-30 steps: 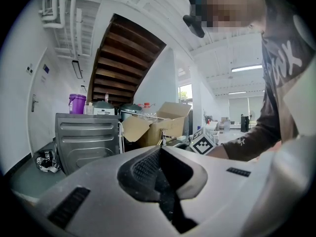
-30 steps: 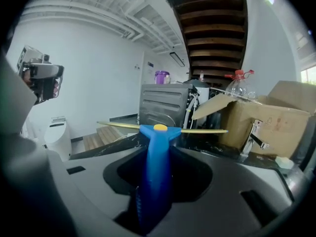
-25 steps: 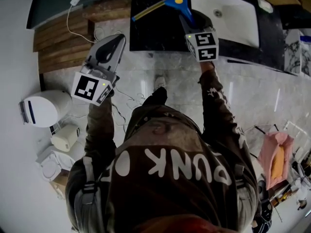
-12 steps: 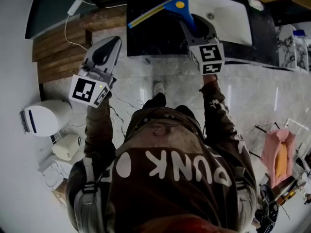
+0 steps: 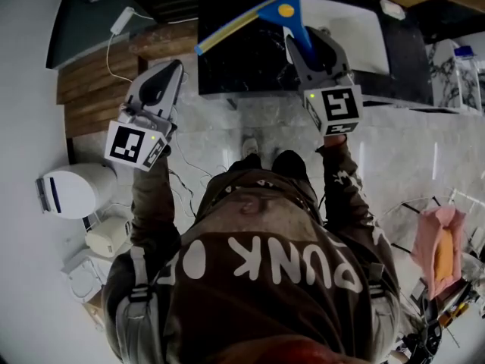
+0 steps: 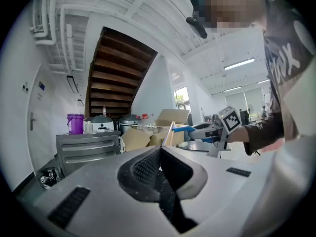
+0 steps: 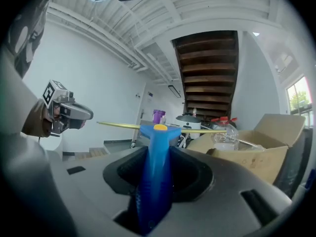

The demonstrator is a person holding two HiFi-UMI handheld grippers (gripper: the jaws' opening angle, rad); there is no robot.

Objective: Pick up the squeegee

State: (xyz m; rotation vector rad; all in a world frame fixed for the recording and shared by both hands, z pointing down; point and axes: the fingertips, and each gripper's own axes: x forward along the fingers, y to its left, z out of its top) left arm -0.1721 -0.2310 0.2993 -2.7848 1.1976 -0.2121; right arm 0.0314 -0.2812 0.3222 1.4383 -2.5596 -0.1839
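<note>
Raised since prior frame: R gripper (image 5: 312, 48) w/ squeegee (image 5: 279, 10), now up off counter (image 5: 242, 59), beside sink (image 5: 356, 29). Jaws narrow, clamped on blue handle; yellow blade crosswise ahead. L gripper (image 5: 163, 82) slightly higher, jaws together, nothing btwn, apart at left over floor.

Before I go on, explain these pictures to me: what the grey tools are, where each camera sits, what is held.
No robot here: a person holds a grey tool in each hand, each ending in two-jaw tongs. One picture looks down from a camera on the person's head; the other two come from cameras riding on the tools, looking along their jaws. The right tongs are closed on the blue handle of the squeegee, which shows against a black counter with a white sink. The left tongs are shut and empty, off to the side.
</note>
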